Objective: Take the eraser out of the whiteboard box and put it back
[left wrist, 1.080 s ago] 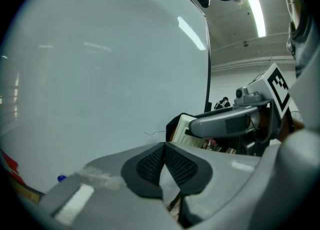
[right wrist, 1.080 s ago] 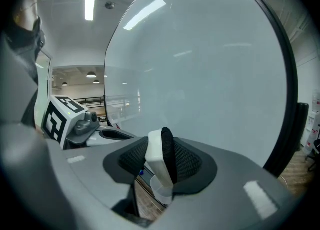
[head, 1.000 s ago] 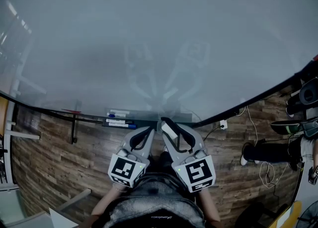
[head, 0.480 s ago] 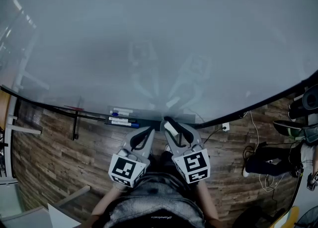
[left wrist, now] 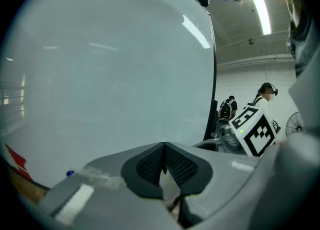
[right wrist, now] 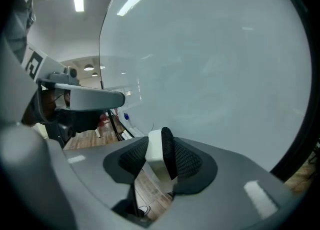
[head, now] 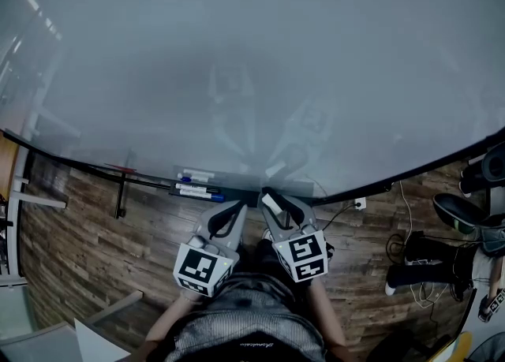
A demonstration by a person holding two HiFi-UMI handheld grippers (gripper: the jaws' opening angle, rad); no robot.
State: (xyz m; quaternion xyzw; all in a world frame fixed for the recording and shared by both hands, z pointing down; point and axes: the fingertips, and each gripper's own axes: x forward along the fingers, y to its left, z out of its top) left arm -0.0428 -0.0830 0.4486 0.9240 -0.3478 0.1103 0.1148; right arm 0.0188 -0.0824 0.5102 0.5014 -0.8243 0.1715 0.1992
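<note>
The eraser [head: 272, 203], a white block with a black felt side, sits clamped between the pads of my right gripper [head: 274, 201], just in front of the whiteboard's lower edge. In the right gripper view the eraser [right wrist: 160, 155] stands upright between the two dark pads. The whiteboard box [head: 237, 188] is a long narrow tray under the board, with markers [head: 196, 190] lying at its left end. My left gripper [head: 237, 209] hangs beside the right one, shut with nothing in it; its pads [left wrist: 150, 163] meet in the left gripper view.
The big whiteboard [head: 252, 61] fills the upper view. A wall socket with cables [head: 357, 203] lies on the wooden floor at the right, near a person's legs [head: 418, 274]. A metal frame [head: 24, 199] stands at the left. People [left wrist: 265, 96] stand far back.
My right gripper has sunk with the eraser still held, its marker cube now looking smaller in the head view. The left gripper has stayed put.
</note>
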